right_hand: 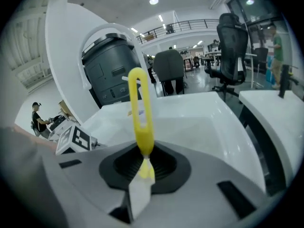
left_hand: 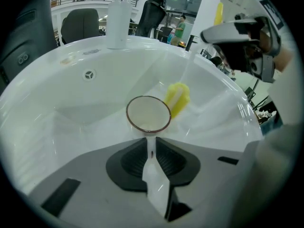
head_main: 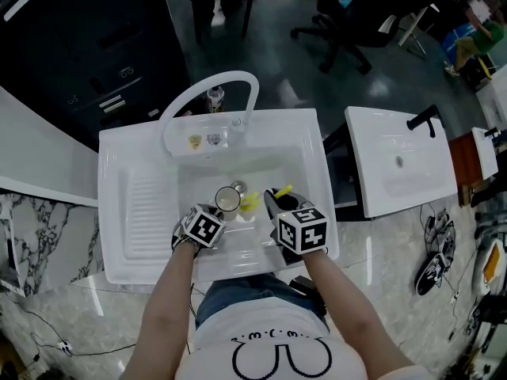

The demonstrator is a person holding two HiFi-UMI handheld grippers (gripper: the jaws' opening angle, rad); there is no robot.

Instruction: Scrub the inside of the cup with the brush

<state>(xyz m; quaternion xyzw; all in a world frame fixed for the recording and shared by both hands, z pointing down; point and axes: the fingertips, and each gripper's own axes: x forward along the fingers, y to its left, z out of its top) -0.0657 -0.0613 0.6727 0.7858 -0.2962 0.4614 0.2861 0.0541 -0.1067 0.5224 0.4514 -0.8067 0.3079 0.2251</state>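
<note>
A white cup [head_main: 228,200] with a brown rim [left_hand: 148,114] hangs tilted over the white sink basin [head_main: 269,165], its mouth facing the left gripper's camera. My left gripper [left_hand: 151,141] is shut on the cup's near edge; its marker cube [head_main: 204,226] shows in the head view. The yellow brush head [left_hand: 177,98] sits just outside the cup [left_hand: 148,122], by its right rim. My right gripper [right_hand: 144,164] is shut on the brush; the yellow loop handle [right_hand: 140,108] sticks up past the jaws. The cup's inside looks empty.
A white arched faucet [head_main: 210,93] stands behind the basin, with the drain [head_main: 238,186] just beyond the cup. A ribbed drainboard [head_main: 146,212] lies to the left. A second white sink [head_main: 400,161] sits to the right, and office chairs [head_main: 341,22] stand beyond.
</note>
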